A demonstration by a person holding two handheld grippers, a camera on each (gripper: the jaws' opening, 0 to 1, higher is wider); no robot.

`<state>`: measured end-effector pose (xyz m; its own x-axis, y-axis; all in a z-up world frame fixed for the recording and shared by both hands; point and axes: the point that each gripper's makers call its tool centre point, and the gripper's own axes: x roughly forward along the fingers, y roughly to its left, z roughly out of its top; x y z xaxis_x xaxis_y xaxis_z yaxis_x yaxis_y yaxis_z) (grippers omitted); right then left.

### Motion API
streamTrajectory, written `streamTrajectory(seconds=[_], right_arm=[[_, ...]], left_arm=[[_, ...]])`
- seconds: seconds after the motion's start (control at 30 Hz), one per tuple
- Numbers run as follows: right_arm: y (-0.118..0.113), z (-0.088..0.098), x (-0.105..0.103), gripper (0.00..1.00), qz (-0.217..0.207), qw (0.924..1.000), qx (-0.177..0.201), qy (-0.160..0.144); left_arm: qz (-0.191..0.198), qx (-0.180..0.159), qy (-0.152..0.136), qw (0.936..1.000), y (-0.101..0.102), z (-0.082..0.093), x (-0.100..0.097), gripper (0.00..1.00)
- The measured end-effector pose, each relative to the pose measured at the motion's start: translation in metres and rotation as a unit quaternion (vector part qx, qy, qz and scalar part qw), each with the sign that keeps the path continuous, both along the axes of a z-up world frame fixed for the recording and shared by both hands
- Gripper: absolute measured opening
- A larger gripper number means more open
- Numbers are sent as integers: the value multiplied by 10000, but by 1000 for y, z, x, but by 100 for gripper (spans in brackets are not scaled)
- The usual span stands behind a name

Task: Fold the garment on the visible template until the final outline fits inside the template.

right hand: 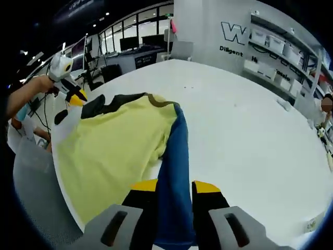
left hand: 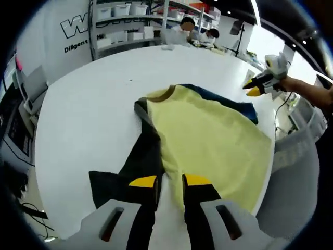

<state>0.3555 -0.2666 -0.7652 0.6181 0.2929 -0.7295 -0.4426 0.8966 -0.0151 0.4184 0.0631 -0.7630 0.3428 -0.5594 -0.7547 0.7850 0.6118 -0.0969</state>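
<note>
A pale yellow garment point(left hand: 213, 140) with a brown collar point(left hand: 162, 95) lies flat on the white table point(left hand: 93, 114). Its black sleeve point(left hand: 136, 161) runs toward my left gripper point(left hand: 170, 181), whose jaws stand apart over the seam between sleeve and body. The blue sleeve point(right hand: 174, 172) lies lengthwise between the spread jaws of my right gripper point(right hand: 174, 186). In the left gripper view the right gripper point(left hand: 255, 89), held by a hand, hovers just above the blue sleeve's end point(left hand: 244, 109). In the right gripper view the left gripper point(right hand: 77, 96) sits beside the black sleeve point(right hand: 101, 107).
The table edge point(left hand: 273, 156) runs close along the garment's hem. Shelves with white boxes point(left hand: 125, 21) and seated people point(left hand: 195, 31) are beyond the far side. Desks with monitors point(right hand: 140, 44) stand behind the table point(right hand: 250, 130), which is bare past the collar.
</note>
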Motion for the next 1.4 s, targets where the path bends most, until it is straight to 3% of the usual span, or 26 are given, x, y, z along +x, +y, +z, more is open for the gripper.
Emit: streamTrajectory(seconds=[0.2,0.5,0.77,0.97,1.4], right_arm=[[1,-3,20,20,240,9994,-188,-139],[0,-3,53,18,381,9989,-213,-190],[-2,-2,85,17,398,9990,-110,-192],[2,-5,108,15,359,9989,23,-285],[17,-25,155,13,-111,9990,399,-143]], left_arm=[[-124,18,-82,9999,-13,1,19,24],[-45,130,-272,9995,-19,-3,56,26],[-108,168,-286,9994,-28,-7,74,25],[-127,199,-204,9995,-39,-17,87,24],[3,340,185,9993,-53,-47,105,22]])
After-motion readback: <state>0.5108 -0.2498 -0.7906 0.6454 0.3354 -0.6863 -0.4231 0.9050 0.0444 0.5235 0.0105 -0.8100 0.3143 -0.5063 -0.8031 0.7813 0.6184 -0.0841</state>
